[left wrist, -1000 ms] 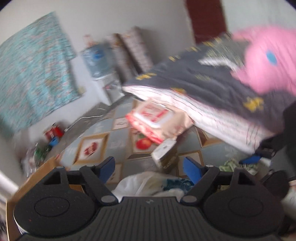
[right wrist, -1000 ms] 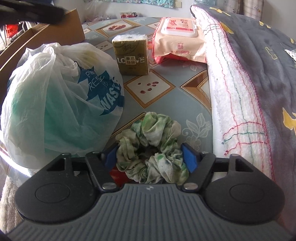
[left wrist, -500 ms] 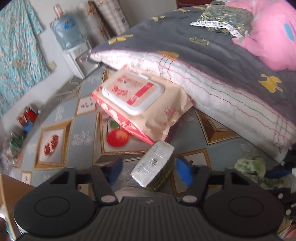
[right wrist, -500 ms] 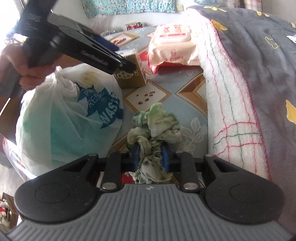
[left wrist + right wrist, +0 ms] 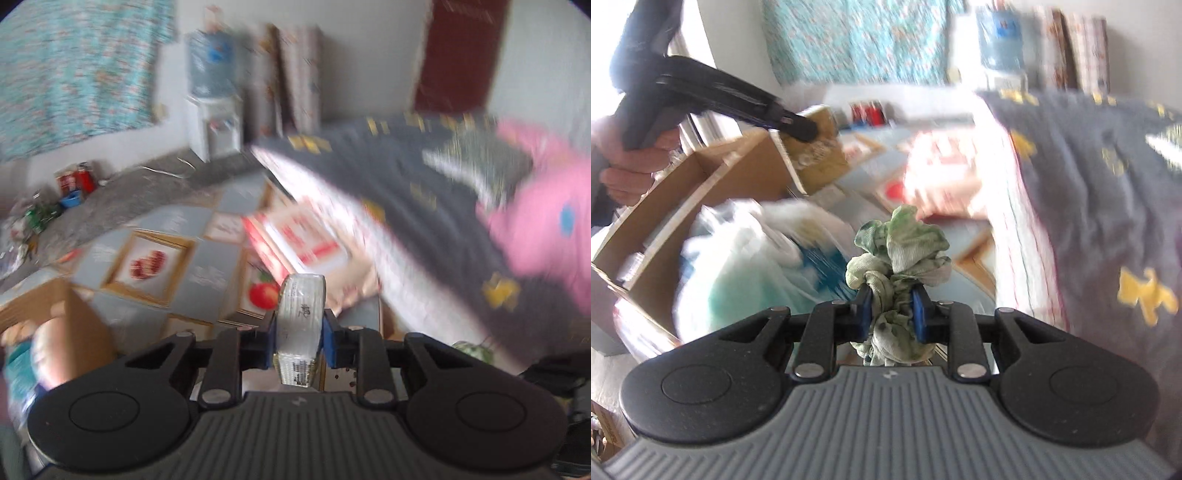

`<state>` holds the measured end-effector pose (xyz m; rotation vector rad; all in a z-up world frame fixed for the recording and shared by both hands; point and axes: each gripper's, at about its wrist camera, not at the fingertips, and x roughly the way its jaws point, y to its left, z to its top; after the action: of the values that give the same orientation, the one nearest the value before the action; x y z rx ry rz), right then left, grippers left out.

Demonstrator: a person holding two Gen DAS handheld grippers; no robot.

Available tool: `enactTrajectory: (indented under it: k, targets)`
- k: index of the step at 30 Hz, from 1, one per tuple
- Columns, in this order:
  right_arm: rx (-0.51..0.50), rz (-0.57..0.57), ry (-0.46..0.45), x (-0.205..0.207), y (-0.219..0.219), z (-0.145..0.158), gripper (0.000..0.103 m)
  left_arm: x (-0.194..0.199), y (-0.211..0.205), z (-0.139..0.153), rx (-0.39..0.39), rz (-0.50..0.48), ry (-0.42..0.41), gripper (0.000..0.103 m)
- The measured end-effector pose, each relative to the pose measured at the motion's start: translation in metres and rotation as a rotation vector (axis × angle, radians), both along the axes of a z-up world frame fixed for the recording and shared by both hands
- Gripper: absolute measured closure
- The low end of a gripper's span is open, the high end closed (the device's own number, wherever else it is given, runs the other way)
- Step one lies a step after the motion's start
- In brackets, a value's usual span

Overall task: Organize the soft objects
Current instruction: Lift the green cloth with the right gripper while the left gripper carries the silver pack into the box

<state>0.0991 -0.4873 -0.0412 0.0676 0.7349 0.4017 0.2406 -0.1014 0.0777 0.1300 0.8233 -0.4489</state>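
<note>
My left gripper (image 5: 300,338) is shut on a small gold tissue pack (image 5: 301,325) and holds it above the patterned floor. The pack also shows in the right wrist view (image 5: 818,147), over the cardboard box (image 5: 698,206). My right gripper (image 5: 894,314) is shut on a green and white scrunchie (image 5: 899,254) and holds it in the air, right of a white plastic bag (image 5: 746,273). A pink wet-wipes pack (image 5: 306,240) lies on the floor against the mattress edge.
A mattress with a grey blanket (image 5: 1100,206) fills the right side, with a pink plush (image 5: 546,218) on it. A water dispenser (image 5: 214,96) and clutter stand at the far wall. The cardboard box (image 5: 55,317) is at the left.
My left gripper closed on the tissue pack and lifted it toward the box. My right gripper, shut on the scrunchie, raised it off the floor.
</note>
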Motion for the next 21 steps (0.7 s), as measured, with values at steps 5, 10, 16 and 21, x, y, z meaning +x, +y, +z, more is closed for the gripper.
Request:
enactTrajectory:
  k: [5, 10, 16, 21]
  targets:
    - [0.074, 0.096, -0.088, -0.016, 0.024, 0.043, 0.082, -0.067, 0.082, 0.066, -0.096, 0.179, -0.108, 0.078]
    - [0.152, 0.223, -0.121, -0.017, 0.073, 0.075, 0.082, -0.133, 0.164, 0.084, -0.165, 0.356, -0.170, 0.077]
    - [0.222, 0.345, -0.076, -0.006, 0.142, 0.095, 0.082, -0.159, 0.237, 0.036, -0.291, 0.480, -0.044, 0.077]
    - [0.217, 0.390, -0.045, -0.008, 0.186, 0.102, 0.081, -0.126, 0.263, -0.031, -0.360, 0.462, 0.165, 0.077]
